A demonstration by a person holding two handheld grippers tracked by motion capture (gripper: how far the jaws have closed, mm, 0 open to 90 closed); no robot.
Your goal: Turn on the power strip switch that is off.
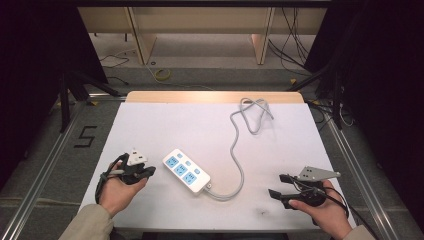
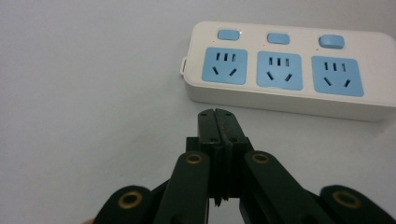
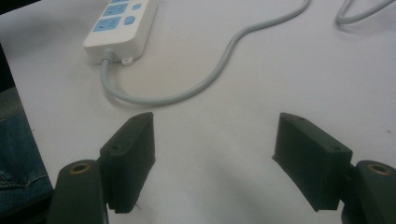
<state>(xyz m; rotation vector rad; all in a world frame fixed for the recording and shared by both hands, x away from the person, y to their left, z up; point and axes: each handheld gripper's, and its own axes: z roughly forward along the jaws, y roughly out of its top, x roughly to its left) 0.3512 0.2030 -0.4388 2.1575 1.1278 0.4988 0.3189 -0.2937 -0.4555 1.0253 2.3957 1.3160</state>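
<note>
**Power strip between two grippers**

The power strip (image 1: 186,171) is laid mid-table, its cord (image 1: 239,150) trailed away behind it. The left gripper (image 1: 145,169), jaws pressed together on nothing, is held just left of the strip. The right gripper (image 1: 277,186) is held spread wide, well right of it.

a white power strip (image 1: 186,171) lies flat near the middle of the white table (image 1: 150,125), set at a slant. it has three blue sockets, each with a small blue switch beside it. its grey cord (image 1: 239,155) curves away to a loose loop at the far edge.
</note>
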